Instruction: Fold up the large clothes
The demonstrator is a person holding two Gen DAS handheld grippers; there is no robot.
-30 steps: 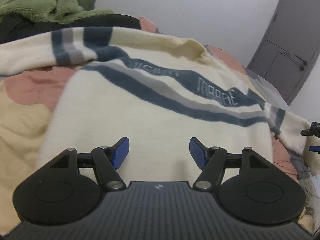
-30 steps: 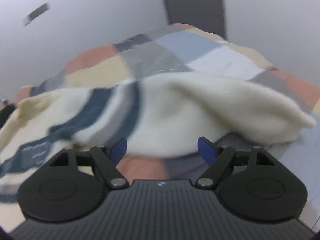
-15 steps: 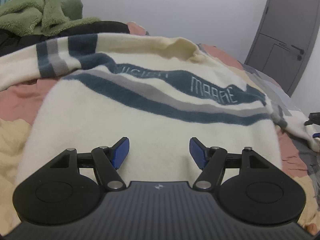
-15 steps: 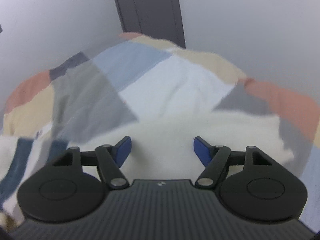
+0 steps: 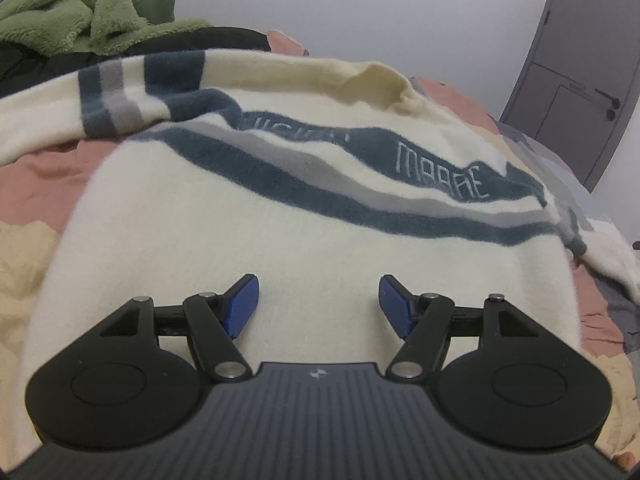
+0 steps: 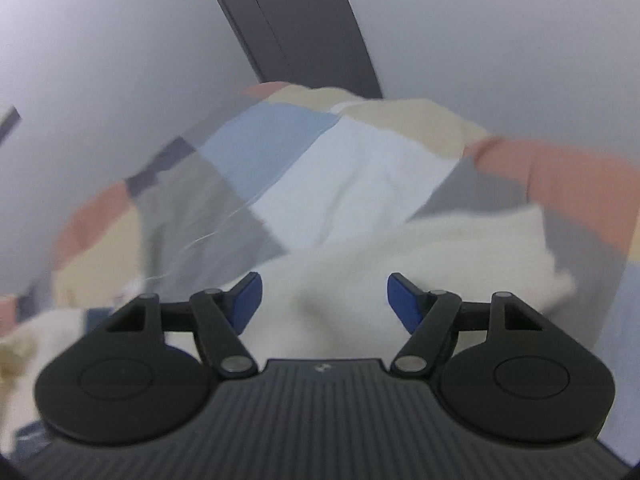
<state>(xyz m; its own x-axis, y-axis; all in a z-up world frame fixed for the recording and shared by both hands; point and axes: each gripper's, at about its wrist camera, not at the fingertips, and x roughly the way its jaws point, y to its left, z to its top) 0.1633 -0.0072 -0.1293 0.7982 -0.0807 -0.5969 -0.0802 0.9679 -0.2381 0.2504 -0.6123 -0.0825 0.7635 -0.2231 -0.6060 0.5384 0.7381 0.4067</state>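
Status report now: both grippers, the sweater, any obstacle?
Left gripper open, over sweater. Right gripper open, over a sleeve, nothing gripped. Sweater spread flat, unfolded. No obstacle seen.

The left gripper (image 5: 319,300) tilts forward and downward, its blue fingertips (image 5: 240,306) spread well apart with nothing pinched between them. The right gripper (image 6: 324,300) takes the same downward tilt; its jaws have just been closing a little yet stand wide, its blue pads (image 6: 404,304) pressing on nothing. No hand or sleeve shows in either wrist view
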